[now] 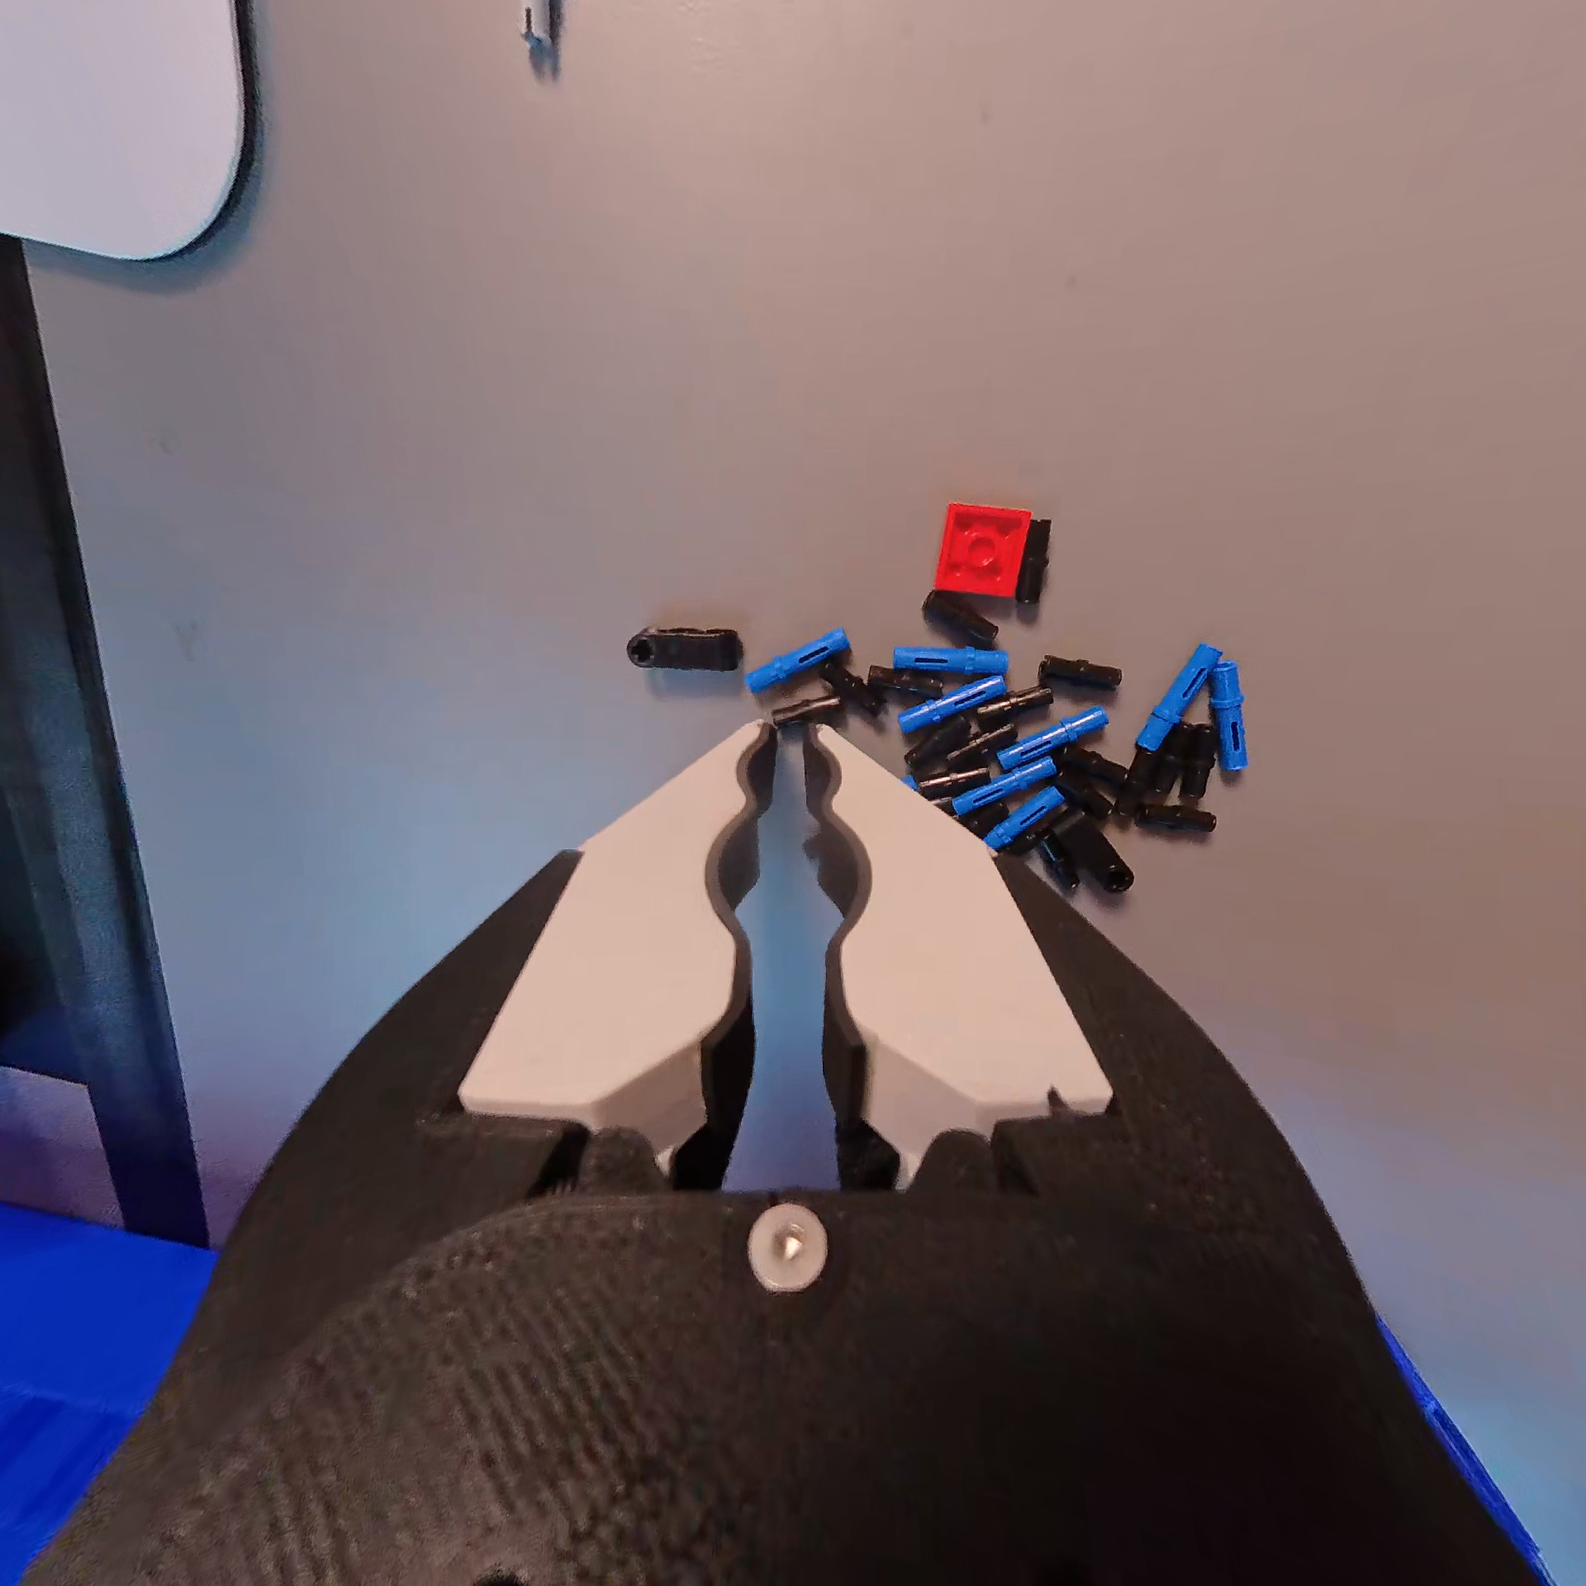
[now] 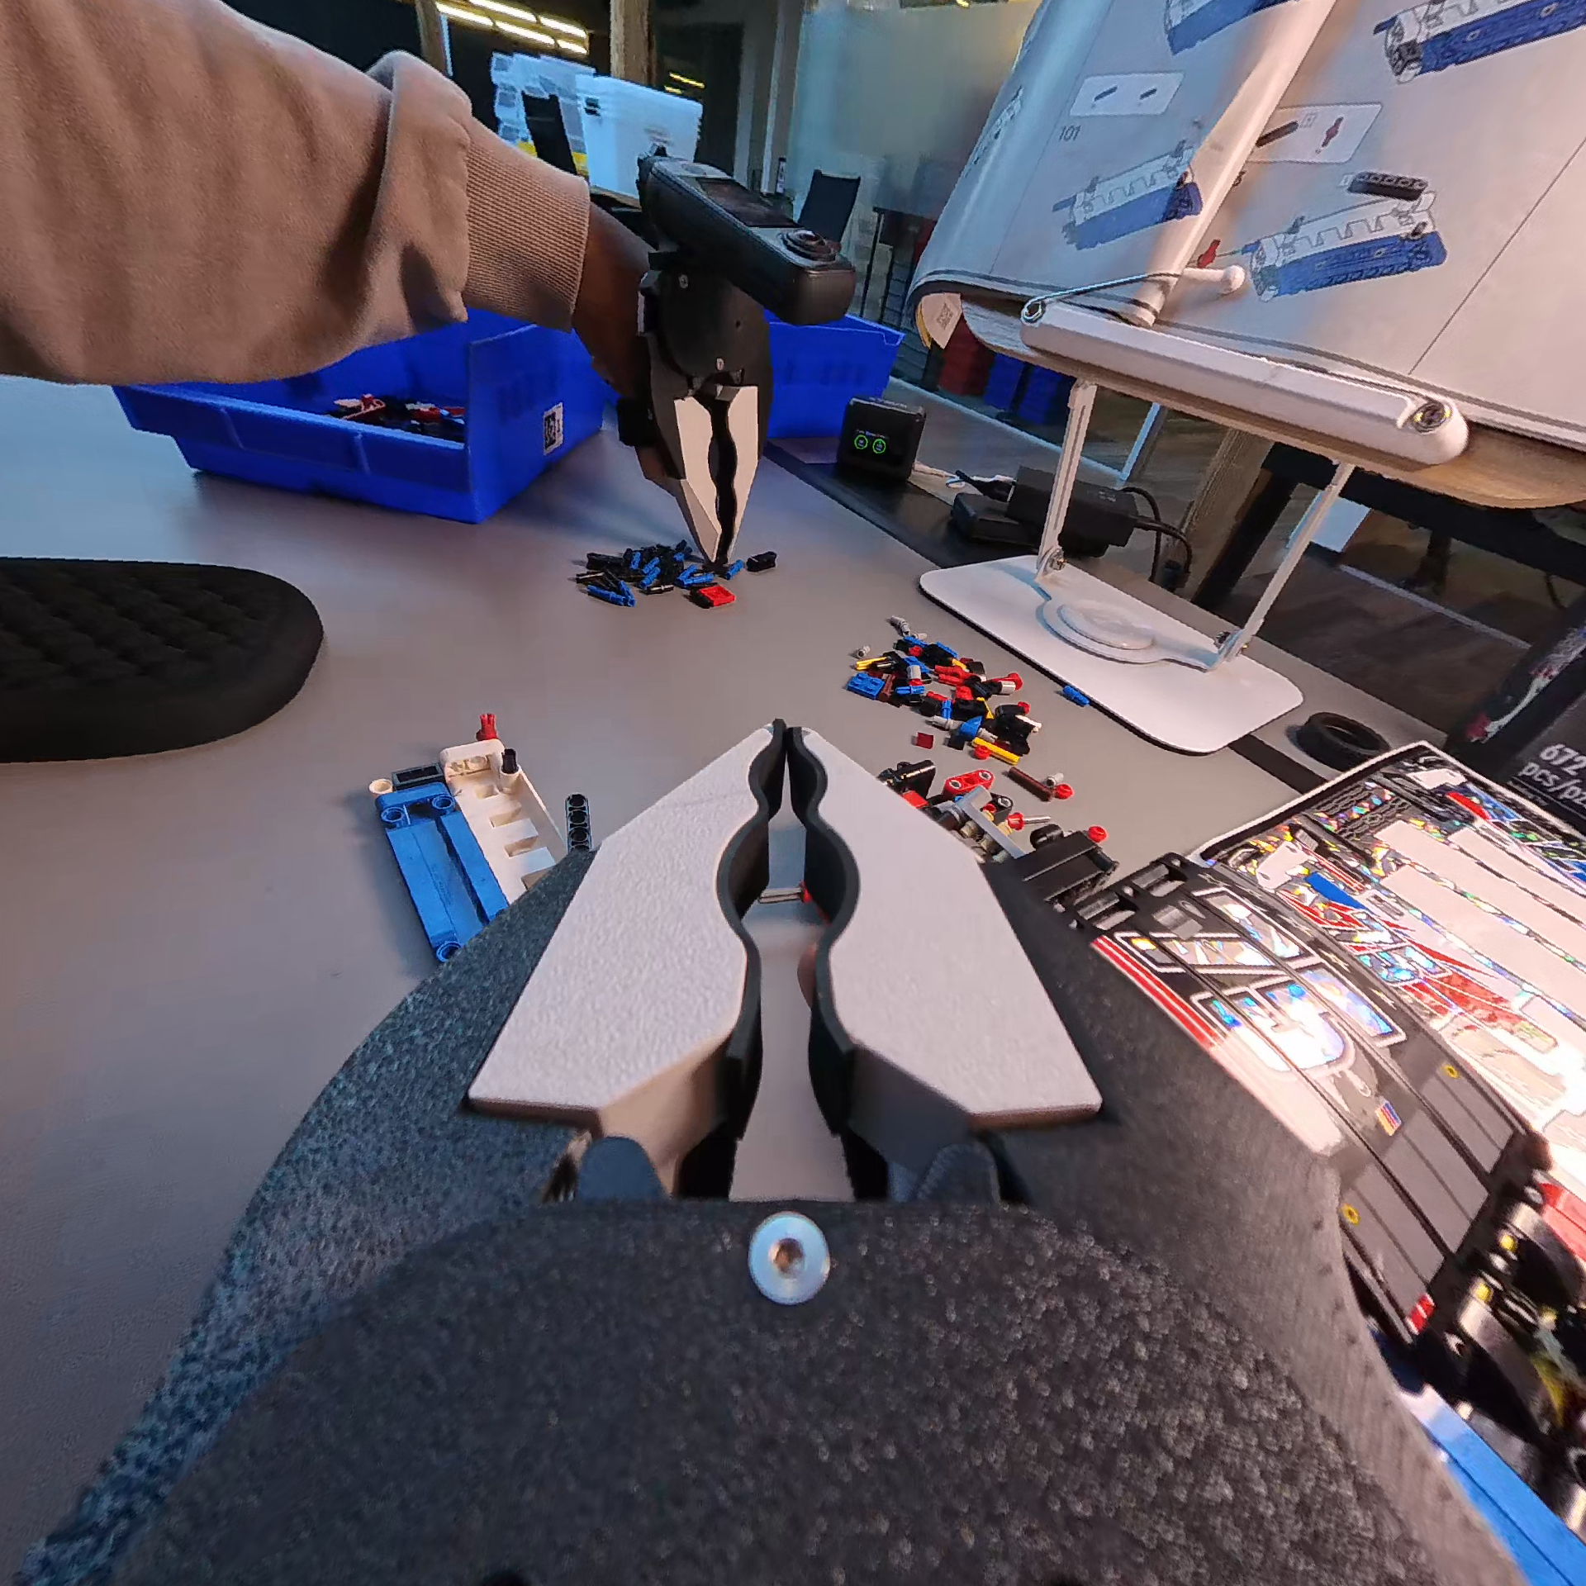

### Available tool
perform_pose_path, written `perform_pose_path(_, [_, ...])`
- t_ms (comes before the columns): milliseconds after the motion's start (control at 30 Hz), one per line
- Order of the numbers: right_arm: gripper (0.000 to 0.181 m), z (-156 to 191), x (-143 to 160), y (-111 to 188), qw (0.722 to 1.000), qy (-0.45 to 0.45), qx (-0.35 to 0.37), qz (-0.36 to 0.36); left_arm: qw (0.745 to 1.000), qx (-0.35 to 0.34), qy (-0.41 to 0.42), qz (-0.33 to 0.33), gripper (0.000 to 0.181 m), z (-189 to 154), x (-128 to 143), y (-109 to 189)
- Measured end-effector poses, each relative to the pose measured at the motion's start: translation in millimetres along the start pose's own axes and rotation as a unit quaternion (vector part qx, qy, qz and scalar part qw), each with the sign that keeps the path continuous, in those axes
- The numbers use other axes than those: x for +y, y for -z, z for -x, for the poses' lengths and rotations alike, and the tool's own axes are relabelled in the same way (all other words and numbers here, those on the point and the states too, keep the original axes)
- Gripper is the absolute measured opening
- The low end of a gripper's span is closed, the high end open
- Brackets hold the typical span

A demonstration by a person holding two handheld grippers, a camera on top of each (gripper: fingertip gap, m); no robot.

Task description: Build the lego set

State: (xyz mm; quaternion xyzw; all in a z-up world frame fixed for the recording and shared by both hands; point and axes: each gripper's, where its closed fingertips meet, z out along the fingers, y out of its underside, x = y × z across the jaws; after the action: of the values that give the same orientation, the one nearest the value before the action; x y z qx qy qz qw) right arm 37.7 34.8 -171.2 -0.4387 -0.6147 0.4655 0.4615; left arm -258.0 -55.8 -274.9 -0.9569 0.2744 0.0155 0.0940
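A pile of blue and black pins [image 1: 1021, 747] lies on the grey table, with a red square plate [image 1: 983, 549] and a black connector [image 1: 682, 648] at its edge. My left gripper [image 1: 789, 728] points down at the pile's near-left edge, jaws a narrow gap apart, tips at a black pin [image 1: 805, 711]. It also shows in the right wrist view [image 2: 719, 553], held by a hand in a tan sleeve. My right gripper [image 2: 785, 738] is shut, hovering over the table. A blue and white partial build [image 2: 455, 824] lies to its left. A small grey and red piece [image 2: 781, 897] shows between its fingers; held or not, I cannot tell.
A mixed heap of loose pieces [image 2: 944, 695] lies right of centre. An instruction booklet [image 2: 1287, 172] rests on a white stand [image 2: 1116, 652]. Blue bins [image 2: 360, 429] stand at the back, a black pad [image 2: 129, 652] at the left, a printed box [image 2: 1373, 987] at the right. One gripper's finger ends stand about 35 cm off the other's. The red square plate [image 1: 983, 549] lies around 5 cm away from my left fingertips. My right wrist view [image 2: 717, 594] looks at it from another angle.
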Motion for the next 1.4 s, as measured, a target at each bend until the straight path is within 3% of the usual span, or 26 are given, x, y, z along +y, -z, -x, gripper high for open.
perform_pose_path(333, [0.0,1.6,4.1,-1.8,1.0,-0.002,-0.006,0.009,0.999,0.024,0.009,-0.019,0.018,-3.7,0.1,1.0])
perform_pose_path(867, [0.0,2.1,11.8,-3.8,1.0,0.005,-0.009,0.028,0.999,0.04,0.009,-0.033,0.002,-10.0,-11.6,-0.5])
perform_pose_path(967, [0.0,-0.9,11.7,-2.3,1.0,0.008,-0.003,0.026,0.997,0.04,0.008,-0.062,0.002,-18.9,-20.2,11.1])
perform_pose_path(1067, [0.0,-5.1,9.0,-0.5,1.0,-0.002,0.002,0.018,0.992,0.045,-0.001,-0.117,0.002,-41.8,-42.4,36.0])
perform_pose_path(1167, [0.0,-9.1,6.4,1.1,1.0,-0.012,0.007,0.011,0.984,0.079,-0.029,-0.155,0.002,-95.2,-67.8,49.0])
perform_pose_path(1300, [0.0,-15.5,5.2,4.5,1.0,-0.006,0.024,0.008,0.983,0.105,-0.065,-0.137,0.003,-161.7,-76.1,26.4])
perform_pose_path(1400, [0.0,-19.5,4.3,7.1,0.999,0.004,0.038,0.005,0.985,0.11,-0.069,-0.114,0.003,-187.5,-71.0,10.3])
